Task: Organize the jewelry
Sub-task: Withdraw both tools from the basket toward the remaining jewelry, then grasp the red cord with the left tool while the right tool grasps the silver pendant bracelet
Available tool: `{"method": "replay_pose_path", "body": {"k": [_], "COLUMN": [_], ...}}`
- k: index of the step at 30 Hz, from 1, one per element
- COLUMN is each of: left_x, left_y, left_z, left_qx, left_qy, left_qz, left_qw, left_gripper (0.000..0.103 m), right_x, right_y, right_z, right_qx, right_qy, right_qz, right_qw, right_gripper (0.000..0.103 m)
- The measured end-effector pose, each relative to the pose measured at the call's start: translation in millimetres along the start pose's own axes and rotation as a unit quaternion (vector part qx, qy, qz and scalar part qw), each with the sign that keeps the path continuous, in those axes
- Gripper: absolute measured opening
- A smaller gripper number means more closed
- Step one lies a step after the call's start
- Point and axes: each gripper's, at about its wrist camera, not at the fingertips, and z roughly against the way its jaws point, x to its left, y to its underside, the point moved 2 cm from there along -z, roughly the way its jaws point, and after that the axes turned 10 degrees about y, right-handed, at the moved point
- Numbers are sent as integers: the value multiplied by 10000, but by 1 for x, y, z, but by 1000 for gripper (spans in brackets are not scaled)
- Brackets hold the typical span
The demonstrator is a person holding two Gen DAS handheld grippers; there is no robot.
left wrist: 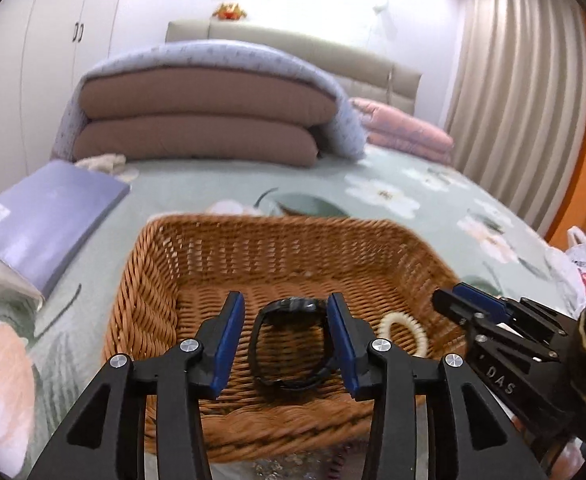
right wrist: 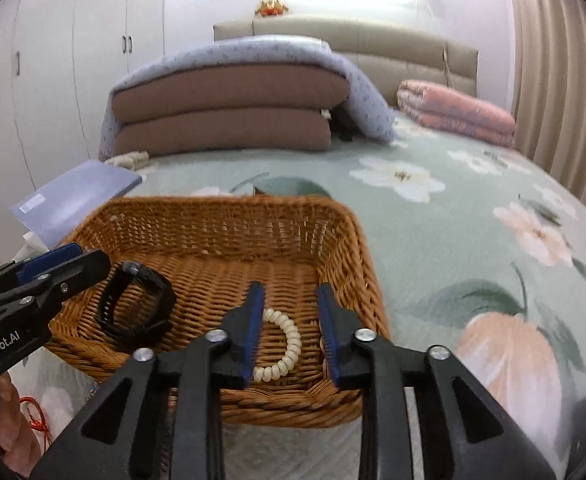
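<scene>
A woven wicker basket [left wrist: 197, 264] [right wrist: 349, 240] sits on the bed. A black watch [left wrist: 289, 344] [right wrist: 133, 304] lies in it, with a cream beaded bracelet [left wrist: 407, 326] [right wrist: 287, 344] to its right. My left gripper [left wrist: 287, 336] is open, its fingers on either side of the watch, above it and empty. My right gripper [right wrist: 289, 328] is open over the bracelet and holds nothing. Each gripper shows at the edge of the other's view: the right one [left wrist: 469, 300], the left one [right wrist: 57, 260].
The bed has a green floral cover [right wrist: 453, 240]. A blue-grey book [left wrist: 49, 216] lies left of the basket. Folded brown and blue quilts [left wrist: 205, 120] and a pink quilt [right wrist: 453, 112] lie at the headboard. A red cord [right wrist: 33, 420] lies near the front left.
</scene>
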Motion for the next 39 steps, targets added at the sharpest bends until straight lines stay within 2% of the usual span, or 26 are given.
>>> {"method": "replay_pose_path", "body": {"k": [2,4,6,8,9,10,12,15,19,22,27,30,33,35,37,39], "left_x": [-2,-3,-4,-3,-2,0,6,16,27,39,63,70,73,76,79,81], "left_y": [0,0,-1,1,3,7,16,35,68,91,113,114,114,116,121,123], "left_z": [7,16,24,39,50,59,83,110,141,148,142,136,124,112,101,100], "left_qx": [-124,-247,-283,-267,-268,-310,-397,-392,-297,-149,140,218,415,616,810,807], "left_qy": [23,81,138,348,550,596,580,539,203,-42,-139,-143,-188,-218,-258,-265], "left_qz": [-24,-33,-30,-83,-119,-113,-93,0,62,337,955,1124,1199,1252,1315,1341], "left_qw": [9999,9997,9995,9990,9981,9977,9975,9978,9993,9993,9952,9933,9917,9900,9877,9873], "left_gripper": [51,52,53,58,60,63,69,70,70,70,70,70,63,54,51,49], "right_x": [1,2,2,-1,-3,-9,-20,-40,-55,-62,-69,-66,-59,-49,-41,-35], "right_y": [-1,-2,-1,2,4,7,14,35,74,105,142,157,164,166,166,166], "right_z": [10,18,31,48,54,66,85,109,128,137,138,137,139,139,137,133], "right_qx": [-222,-410,-656,-847,-886,-933,-944,-760,-336,-44,432,669,706,734,789,842], "right_qy": [145,342,747,988,978,910,762,534,341,266,10,-127,-181,-206,-91,-67], "right_qz": [58,97,173,163,113,-4,-201,-532,-702,-793,-969,-920,-770,-571,-338,-168], "right_qw": [9996,9985,9949,9914,9912,9915,9924,9943,9964,9965,9944,9934,9944,9954,9963,9963], "right_gripper": [37,45,46,53,59,64,64,64,64,64,64,64,64,63,54,54]}}
